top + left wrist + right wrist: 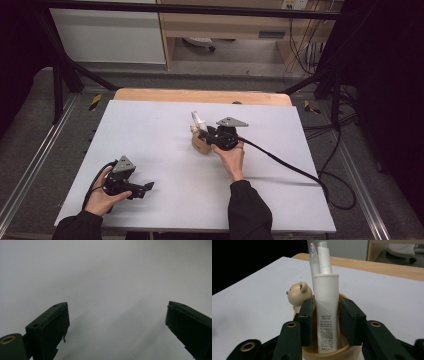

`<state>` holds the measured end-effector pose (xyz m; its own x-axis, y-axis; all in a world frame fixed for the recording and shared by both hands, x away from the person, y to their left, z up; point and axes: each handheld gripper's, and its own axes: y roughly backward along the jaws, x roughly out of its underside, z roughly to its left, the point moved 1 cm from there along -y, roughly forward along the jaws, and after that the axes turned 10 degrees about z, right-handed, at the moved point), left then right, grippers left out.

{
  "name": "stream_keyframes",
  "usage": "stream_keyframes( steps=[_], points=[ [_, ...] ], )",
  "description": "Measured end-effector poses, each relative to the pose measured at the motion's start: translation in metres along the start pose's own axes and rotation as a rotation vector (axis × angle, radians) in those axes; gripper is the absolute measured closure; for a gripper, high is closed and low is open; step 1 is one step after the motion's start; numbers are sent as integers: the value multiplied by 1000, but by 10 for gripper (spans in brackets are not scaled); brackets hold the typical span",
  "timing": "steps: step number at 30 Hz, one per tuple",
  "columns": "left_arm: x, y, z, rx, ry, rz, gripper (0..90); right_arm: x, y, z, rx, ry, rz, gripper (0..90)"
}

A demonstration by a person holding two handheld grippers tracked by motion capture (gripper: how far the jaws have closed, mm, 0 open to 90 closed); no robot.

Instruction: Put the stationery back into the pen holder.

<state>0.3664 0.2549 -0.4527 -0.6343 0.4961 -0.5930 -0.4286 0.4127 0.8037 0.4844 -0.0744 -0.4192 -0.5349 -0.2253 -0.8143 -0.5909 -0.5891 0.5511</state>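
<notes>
Overhead, my right hand-held gripper sits at the round wooden cup with a bear figure mid-bench, while my left hand-held gripper rests near the front edge. Along the left one, jaws spread wide over bare surface. Along the right, jaws flank the white printed tube standing in the cup; contact unclear, so lifting or releasing remains, I judge.

A white-topped desk with a wooden far edge stands on grey floor inside a black frame — beyond it, a pale wood cabinet and dangling cables.
</notes>
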Motion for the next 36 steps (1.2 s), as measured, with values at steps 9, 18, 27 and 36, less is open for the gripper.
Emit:
stream_keyframes(
  steps=[9,18,27,36],
  points=[
    [0,0,0,-1,0,1,53,-11,27,0,-8,34,28,406],
    [0,0,0,-3,-3,4,53,-15,51,-3,-23,80,125,142],
    [0,0,0,-6,1,4,46,-13,72,-6,-23,84,193,39],
    [0,-1,0,-9,6,6,40,12,94,-18,-40,98,234,7]
  ],
)
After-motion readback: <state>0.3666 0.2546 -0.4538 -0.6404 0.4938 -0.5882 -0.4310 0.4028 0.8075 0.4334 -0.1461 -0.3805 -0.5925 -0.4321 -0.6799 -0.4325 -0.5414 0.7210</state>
